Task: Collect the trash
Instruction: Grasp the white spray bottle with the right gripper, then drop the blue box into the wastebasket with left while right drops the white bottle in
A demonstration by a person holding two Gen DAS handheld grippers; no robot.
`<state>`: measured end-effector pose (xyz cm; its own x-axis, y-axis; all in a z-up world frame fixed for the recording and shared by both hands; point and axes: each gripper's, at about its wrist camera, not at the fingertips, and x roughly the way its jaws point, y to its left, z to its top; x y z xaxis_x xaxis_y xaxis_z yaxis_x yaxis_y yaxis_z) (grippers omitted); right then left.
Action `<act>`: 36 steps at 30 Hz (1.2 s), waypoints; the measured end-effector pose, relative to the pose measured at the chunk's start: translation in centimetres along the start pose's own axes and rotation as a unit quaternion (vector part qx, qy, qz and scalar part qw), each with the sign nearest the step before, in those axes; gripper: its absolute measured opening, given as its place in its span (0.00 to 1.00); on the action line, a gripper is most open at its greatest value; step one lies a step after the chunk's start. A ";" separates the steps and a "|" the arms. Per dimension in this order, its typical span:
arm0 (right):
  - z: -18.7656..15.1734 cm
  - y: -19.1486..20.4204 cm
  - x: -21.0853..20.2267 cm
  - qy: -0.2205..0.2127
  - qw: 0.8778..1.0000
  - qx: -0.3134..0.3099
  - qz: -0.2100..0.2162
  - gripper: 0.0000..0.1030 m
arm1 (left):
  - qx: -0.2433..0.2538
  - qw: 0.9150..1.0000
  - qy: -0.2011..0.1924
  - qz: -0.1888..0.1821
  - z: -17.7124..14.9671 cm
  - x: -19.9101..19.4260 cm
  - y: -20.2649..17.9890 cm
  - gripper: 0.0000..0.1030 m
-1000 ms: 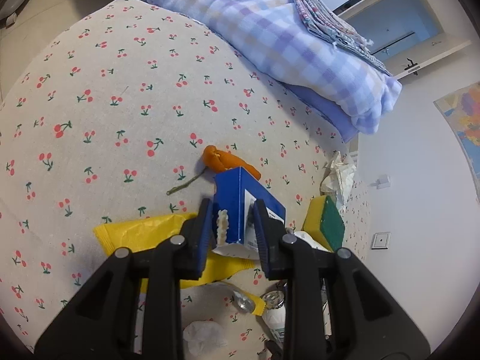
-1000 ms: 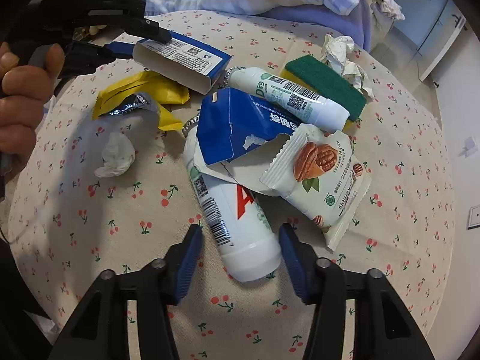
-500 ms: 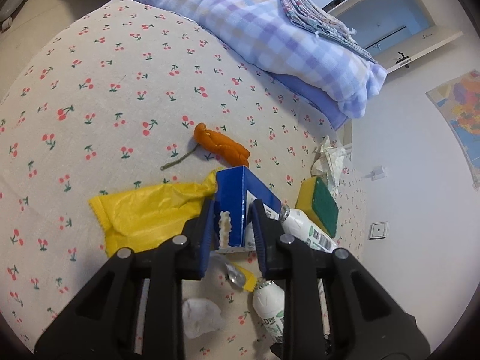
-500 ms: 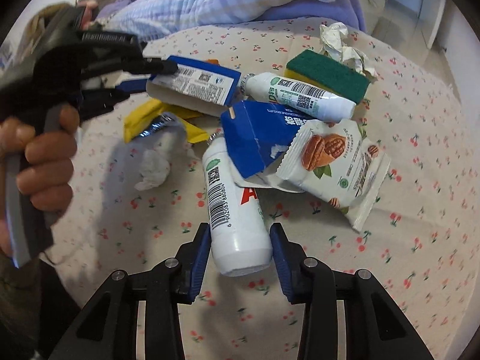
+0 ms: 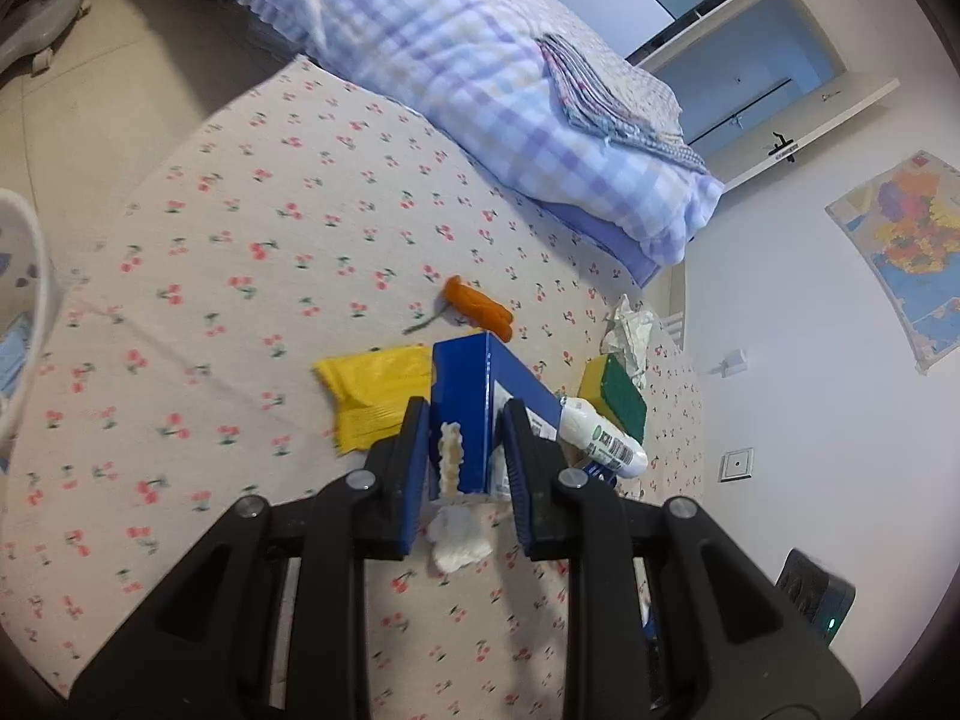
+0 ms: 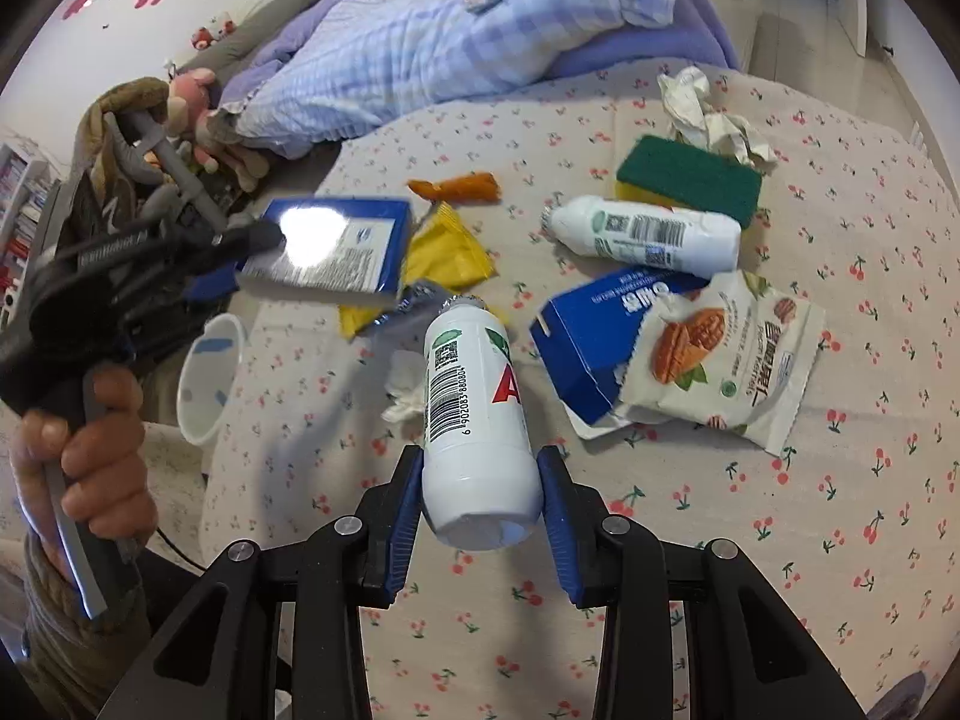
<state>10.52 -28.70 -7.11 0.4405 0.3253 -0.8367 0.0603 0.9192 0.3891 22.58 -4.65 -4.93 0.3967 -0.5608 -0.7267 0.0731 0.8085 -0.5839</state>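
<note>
A white bottle [image 6: 480,420] carries a barcode numbered 6902083880804 and a red letter A; a snack packet [image 6: 717,363] reads "Pecan Walnuts".

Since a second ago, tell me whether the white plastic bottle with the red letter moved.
Yes. The white plastic bottle has lifted off the blue carton it lay against, held in the right gripper.

On your cherry-print bed [image 6: 840,540] lie a sponge [image 6: 690,186], a snack packet [image 6: 720,360], a yellow wrapper [image 5: 372,390] and crumpled paper [image 6: 708,114] near its far edge.
</note>
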 end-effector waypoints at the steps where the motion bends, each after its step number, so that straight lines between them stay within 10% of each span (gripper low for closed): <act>1: 0.1 0.3 -0.2 -0.005 1.000 -0.003 -0.002 0.37 | 0.002 1.000 -0.005 0.001 -0.3 -1.1 0.5 0.26; 20: 0.3 12.1 0.2 -0.061 0.991 -0.117 -0.002 0.37 | -0.042 0.984 -0.123 0.119 1.6 -14.7 15.8 0.26; 36: 0.0 28.5 11.9 0.000 0.983 -0.174 0.058 0.37 | -0.038 0.955 -0.131 0.264 3.7 -13.7 24.6 0.28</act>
<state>17.47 1.37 -6.01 0.4265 0.4317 -0.7948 -0.3007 0.8964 0.3256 22.34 23.58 -7.99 0.5751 -0.0061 -0.8181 -0.2637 0.9452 -0.1924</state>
